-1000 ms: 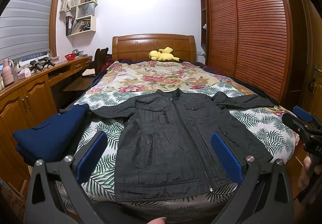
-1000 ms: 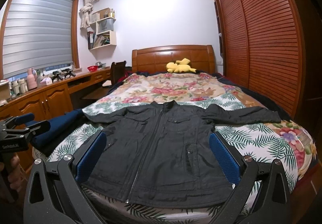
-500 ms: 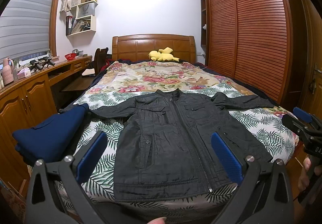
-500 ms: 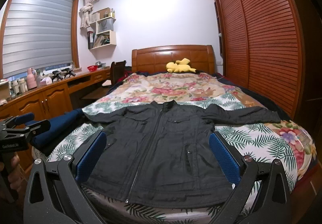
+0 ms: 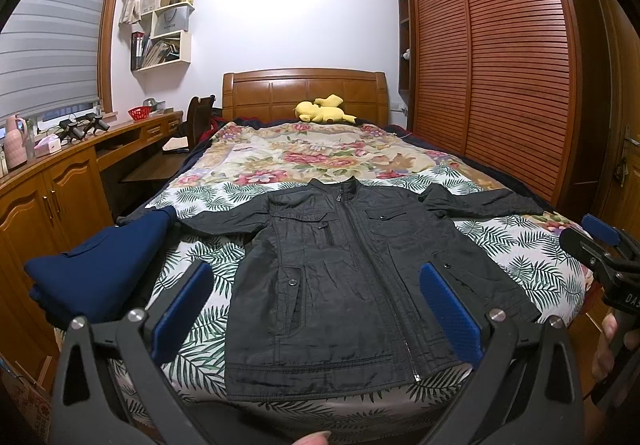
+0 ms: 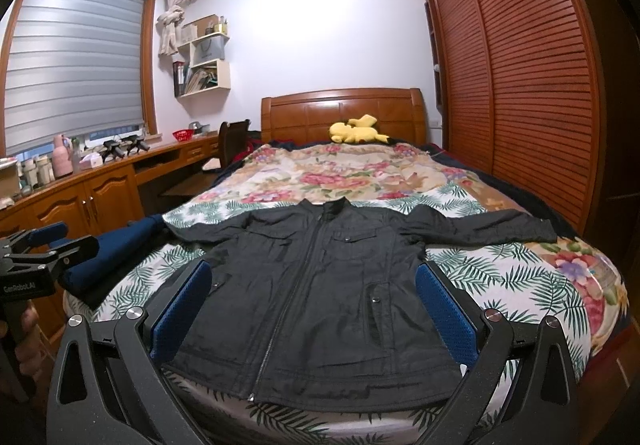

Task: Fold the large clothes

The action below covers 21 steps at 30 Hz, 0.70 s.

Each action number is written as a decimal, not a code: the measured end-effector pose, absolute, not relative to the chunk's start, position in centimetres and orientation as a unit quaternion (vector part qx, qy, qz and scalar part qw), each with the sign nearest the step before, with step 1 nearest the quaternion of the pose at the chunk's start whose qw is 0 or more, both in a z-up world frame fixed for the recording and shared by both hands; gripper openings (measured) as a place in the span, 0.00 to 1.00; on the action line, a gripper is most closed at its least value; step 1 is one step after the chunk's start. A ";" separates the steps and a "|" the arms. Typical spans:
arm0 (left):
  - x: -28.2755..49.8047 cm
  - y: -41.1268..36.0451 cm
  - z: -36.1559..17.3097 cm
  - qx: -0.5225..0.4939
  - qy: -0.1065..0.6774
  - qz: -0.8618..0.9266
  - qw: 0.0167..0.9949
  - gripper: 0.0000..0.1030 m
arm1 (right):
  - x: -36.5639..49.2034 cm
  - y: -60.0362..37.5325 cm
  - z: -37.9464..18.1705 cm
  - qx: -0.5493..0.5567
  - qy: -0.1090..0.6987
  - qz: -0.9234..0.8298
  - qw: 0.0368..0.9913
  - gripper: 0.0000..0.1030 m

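A black zip-up jacket lies flat, front up and zipped, on the near end of the bed, sleeves spread to both sides. It also shows in the right wrist view. My left gripper is open and empty, held in front of the jacket's hem at the foot of the bed. My right gripper is open and empty at about the same distance. Each gripper shows at the edge of the other's view: the right one and the left one.
A folded navy garment lies at the bed's left corner, over the end of the jacket's left sleeve. A yellow plush toy sits by the headboard. A wooden desk and cabinets run along the left; a slatted wardrobe stands on the right.
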State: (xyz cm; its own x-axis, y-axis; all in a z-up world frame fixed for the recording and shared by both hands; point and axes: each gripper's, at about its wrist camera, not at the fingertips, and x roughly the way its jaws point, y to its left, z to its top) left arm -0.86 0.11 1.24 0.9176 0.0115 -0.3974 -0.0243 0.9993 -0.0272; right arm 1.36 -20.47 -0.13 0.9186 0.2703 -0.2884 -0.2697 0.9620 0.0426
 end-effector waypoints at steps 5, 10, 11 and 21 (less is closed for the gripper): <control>-0.9 0.0 1.8 -0.015 0.200 0.008 0.980 1.00 | 1.3 -20.4 -0.2 0.002 0.146 0.137 0.980 1.00; -1.0 -0.5 1.9 -0.014 0.198 0.006 0.980 1.00 | 1.4 -20.3 -0.2 0.002 0.146 0.137 0.980 1.00; -1.0 -0.6 2.0 -0.014 0.198 0.005 0.980 1.00 | 1.3 -20.3 -0.3 0.002 0.146 0.137 0.980 1.00; -1.0 -0.6 1.9 -0.015 0.199 0.006 0.980 1.00 | 1.3 -20.5 0.0 0.003 0.146 0.136 0.980 1.00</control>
State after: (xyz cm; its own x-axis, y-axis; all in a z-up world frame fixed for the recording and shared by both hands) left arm -1.05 -0.63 1.87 0.9210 0.0055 -0.3894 -0.0173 0.9995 -0.0269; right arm 1.30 -20.53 0.02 0.9200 0.2682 -0.2857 -0.2665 0.9628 0.0454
